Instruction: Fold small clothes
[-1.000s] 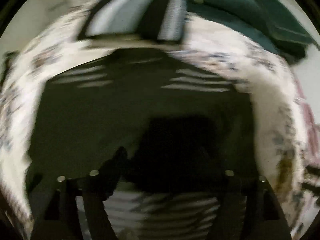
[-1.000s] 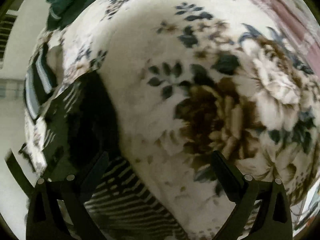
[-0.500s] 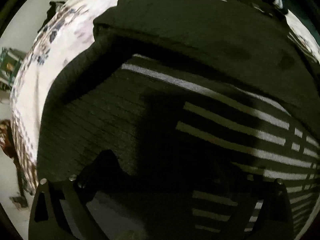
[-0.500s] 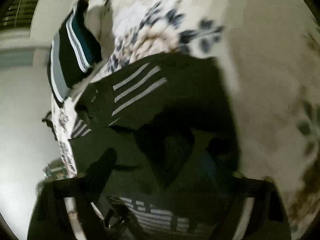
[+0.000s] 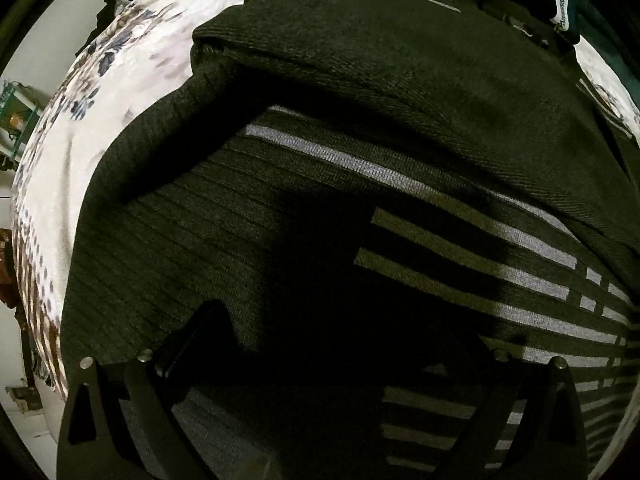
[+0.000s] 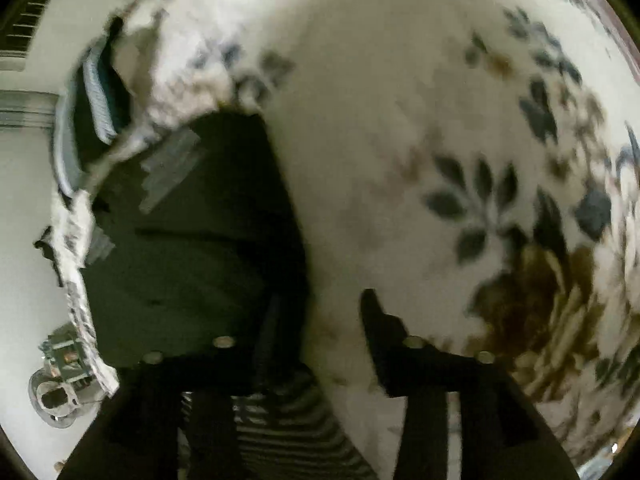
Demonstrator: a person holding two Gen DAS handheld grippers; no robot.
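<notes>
A dark green knit garment (image 5: 360, 92) with grey stripes (image 5: 400, 176) lies on a floral bedcover (image 5: 120, 92), its plain part folded over the striped part. My left gripper (image 5: 340, 340) hovers low over it, fingers (image 5: 192, 340) spread wide, nothing between them. In the right wrist view the same garment (image 6: 192, 248) lies at the left. My right gripper (image 6: 320, 320) is at its right edge, open; the right finger (image 6: 384, 332) is over bare bedcover (image 6: 400, 120), the left finger is lost against the dark cloth.
A folded dark garment with grey and teal bands (image 6: 92, 120) lies beyond the green one, also seen at the far top right in the left wrist view (image 5: 560, 4). The bed's edge and floor run along the left (image 5: 24, 200).
The left gripper dropped close over the garment a second ago and has held still since. The right gripper swung left over the garment, then back right to its edge; the view is blurred.
</notes>
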